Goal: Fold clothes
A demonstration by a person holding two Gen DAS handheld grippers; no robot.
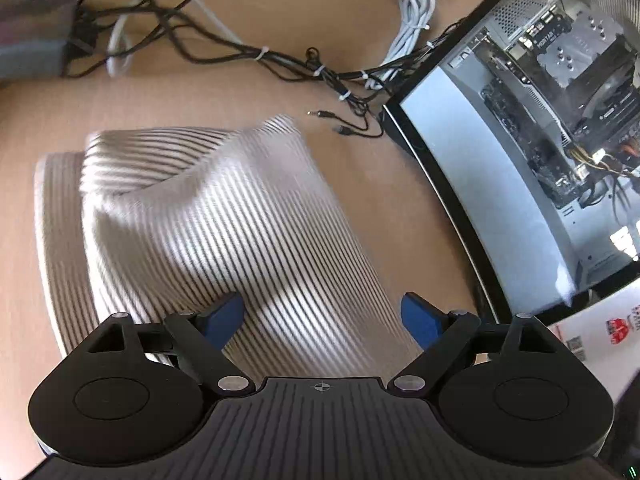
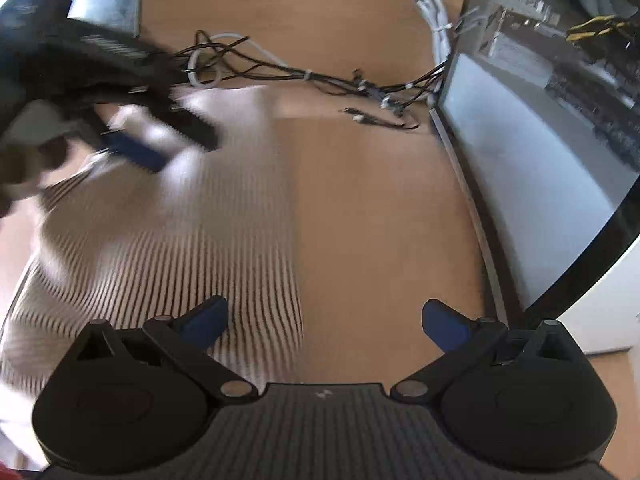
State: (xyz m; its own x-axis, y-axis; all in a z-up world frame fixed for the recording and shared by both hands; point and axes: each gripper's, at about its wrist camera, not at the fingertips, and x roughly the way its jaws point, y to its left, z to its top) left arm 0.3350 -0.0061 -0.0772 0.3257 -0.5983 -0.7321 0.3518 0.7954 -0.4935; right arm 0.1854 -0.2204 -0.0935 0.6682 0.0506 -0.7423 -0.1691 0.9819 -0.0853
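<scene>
**Striped garment lies rumpled between cables and computer case**

Broadly, a wooden table (image 1: 360, 8) fills both views, its bare top running far and right. Largest of what stands around is a glass-sided computer case (image 1: 540, 140) along the right edge, its boards and wiring visible through the panel; it walls in the table's right side.

Next in size, the striped garment (image 1: 208, 232) lies on the table to the left of centre, white with thin dark stripes, partly folded, with one layer humped up in a ridge over a flatter layer beneath. Its right edge is well apart from the case, with bare wood between.

At the far side, a tangle of black and white cables (image 1: 248, 52) crosses the table from a grey box (image 1: 32, 20) on the far left to the case; loose plug ends lie just beyond the garment's far corner.

Over the near part of the cloth, the left gripper (image 1: 322, 318) has its blue fingers spread wide, pinching nothing. Likewise the right gripper (image 2: 326, 322) hangs with its jaws spread wide and empty, its left finger above the garment's right edge, its right finger over bare wood. Seen from the right wrist, the left gripper is blurred.
</scene>
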